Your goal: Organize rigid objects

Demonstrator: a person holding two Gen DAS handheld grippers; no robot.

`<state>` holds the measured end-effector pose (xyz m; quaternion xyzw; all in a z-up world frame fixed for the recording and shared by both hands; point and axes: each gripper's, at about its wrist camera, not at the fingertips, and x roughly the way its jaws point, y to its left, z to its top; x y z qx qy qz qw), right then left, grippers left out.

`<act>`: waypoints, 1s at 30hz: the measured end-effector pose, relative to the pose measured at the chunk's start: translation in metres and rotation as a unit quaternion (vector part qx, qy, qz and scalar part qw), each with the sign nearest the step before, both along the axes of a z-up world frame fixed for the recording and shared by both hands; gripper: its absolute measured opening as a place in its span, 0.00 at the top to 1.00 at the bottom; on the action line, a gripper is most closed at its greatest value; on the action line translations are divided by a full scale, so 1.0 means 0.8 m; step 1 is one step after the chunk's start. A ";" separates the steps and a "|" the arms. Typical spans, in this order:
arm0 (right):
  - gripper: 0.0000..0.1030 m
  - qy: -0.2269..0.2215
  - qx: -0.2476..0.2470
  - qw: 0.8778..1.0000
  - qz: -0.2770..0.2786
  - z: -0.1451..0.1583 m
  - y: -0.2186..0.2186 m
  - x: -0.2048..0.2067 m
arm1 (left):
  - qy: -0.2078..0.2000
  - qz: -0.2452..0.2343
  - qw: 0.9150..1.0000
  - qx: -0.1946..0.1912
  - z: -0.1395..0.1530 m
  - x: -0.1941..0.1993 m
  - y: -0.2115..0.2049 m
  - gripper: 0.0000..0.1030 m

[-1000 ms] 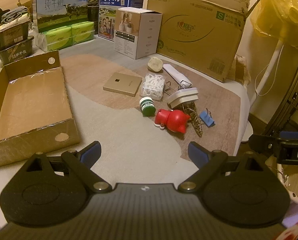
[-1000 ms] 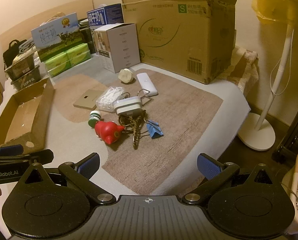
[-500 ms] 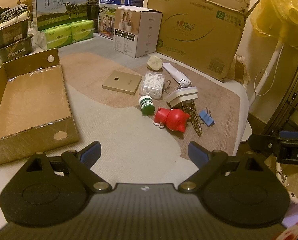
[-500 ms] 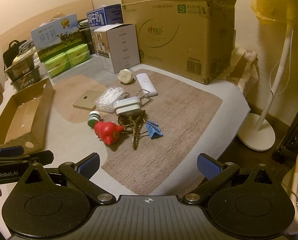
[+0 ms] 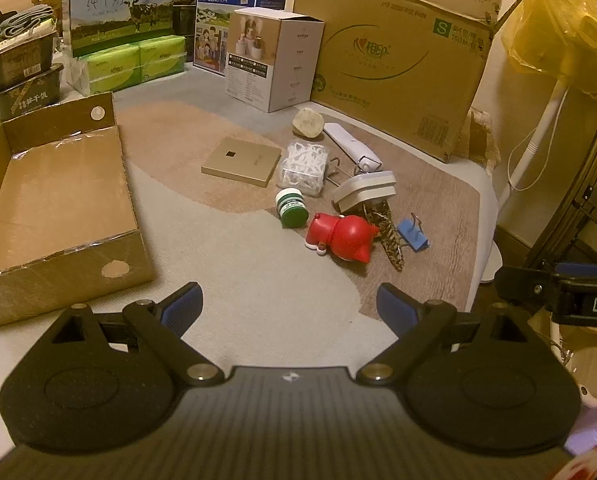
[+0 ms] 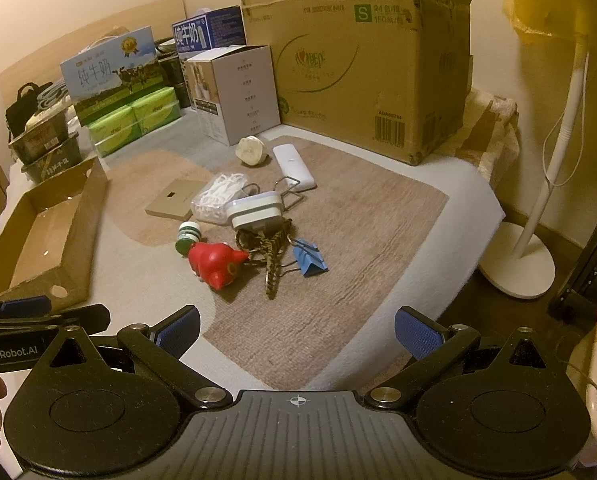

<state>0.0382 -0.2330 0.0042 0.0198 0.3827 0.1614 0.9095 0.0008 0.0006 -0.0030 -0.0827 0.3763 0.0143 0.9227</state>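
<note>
Two hand-held grippers, left (image 5: 289, 306) and right (image 6: 297, 327), are hovering spread apart over one red toy (image 5: 344, 237), one blue clip (image 5: 413, 233) and one cardboard tray (image 5: 64, 276).

Left wrist view: looks forward and down over the mat (image 5: 258, 272), from near its front edge; open cardboard tray (image 5: 54, 200) close at left. Right wrist view: same downward tilt, set further right, mat corner and fan stand (image 6: 538, 208) at right. Both share the pile around the red toy (image 5: 344, 236) (image 6: 214, 260), and the large carton (image 5: 394, 52) (image 6: 358, 72) behind
</note>
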 end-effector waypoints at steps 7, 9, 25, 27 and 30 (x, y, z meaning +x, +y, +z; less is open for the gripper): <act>0.00 0.001 0.001 1.000 0.001 -0.004 0.001 0.003 | 0.004 -0.006 1.000 -0.005 -0.005 0.006 0.000 0.10; 0.00 0.001 0.002 1.000 0.001 -0.006 0.002 0.005 | 0.004 -0.008 1.000 -0.006 -0.007 0.008 0.001 0.10; 0.01 -0.012 0.005 0.999 0.029 -0.039 0.003 0.046 | 0.017 -0.038 0.999 -0.025 -0.038 0.066 0.001 0.10; 0.01 -0.016 0.002 0.999 0.036 -0.045 0.001 0.054 | 0.018 -0.046 0.998 -0.027 -0.043 0.078 -0.001 0.10; 0.07 -0.017 -0.005 0.999 0.045 -0.055 -0.001 0.069 | 0.016 -0.061 0.998 -0.027 -0.051 0.094 -0.007 0.11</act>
